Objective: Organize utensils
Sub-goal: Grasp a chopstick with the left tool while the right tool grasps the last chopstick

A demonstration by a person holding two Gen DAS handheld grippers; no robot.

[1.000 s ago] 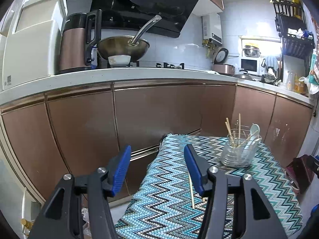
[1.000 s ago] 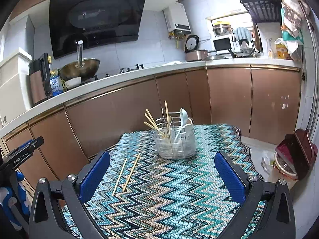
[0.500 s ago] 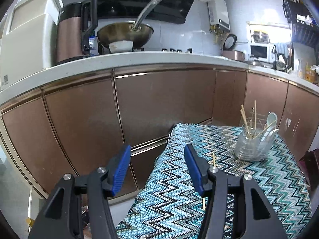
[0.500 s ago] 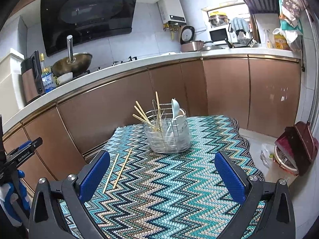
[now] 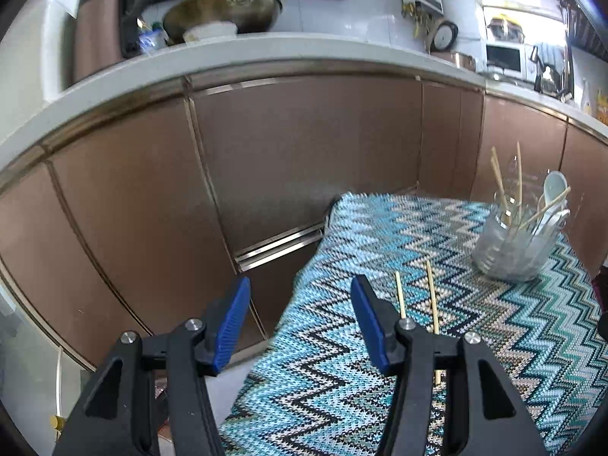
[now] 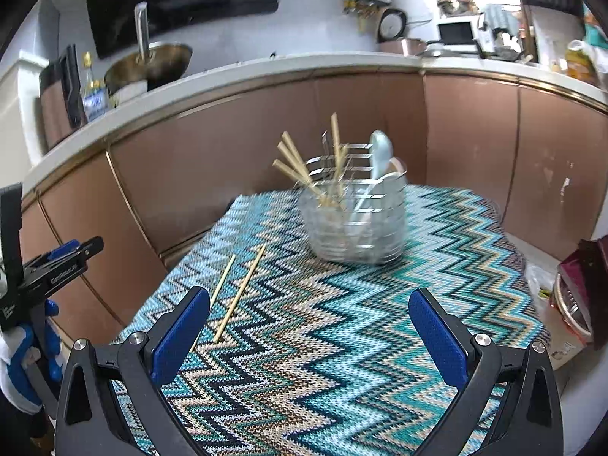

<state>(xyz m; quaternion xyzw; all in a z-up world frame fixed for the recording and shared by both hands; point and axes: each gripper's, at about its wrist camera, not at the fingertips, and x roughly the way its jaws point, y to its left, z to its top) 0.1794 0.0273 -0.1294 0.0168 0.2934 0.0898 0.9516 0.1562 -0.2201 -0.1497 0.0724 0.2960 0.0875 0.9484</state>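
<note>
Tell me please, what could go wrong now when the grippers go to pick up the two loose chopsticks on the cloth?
The chopsticks are thin and lie flat on the soft cloth, so the open left gripper may snag fabric or take only one. They lie near the cloth's left edge and could roll off. The holder is already crowded, so it might tip during insertion.

Two chopsticks [image 6: 239,288] lie side by side on the cloth-covered table [image 6: 342,342], near-left of the utensil holder [image 6: 355,224]; cabinets [image 6: 228,159] stand behind.
</note>
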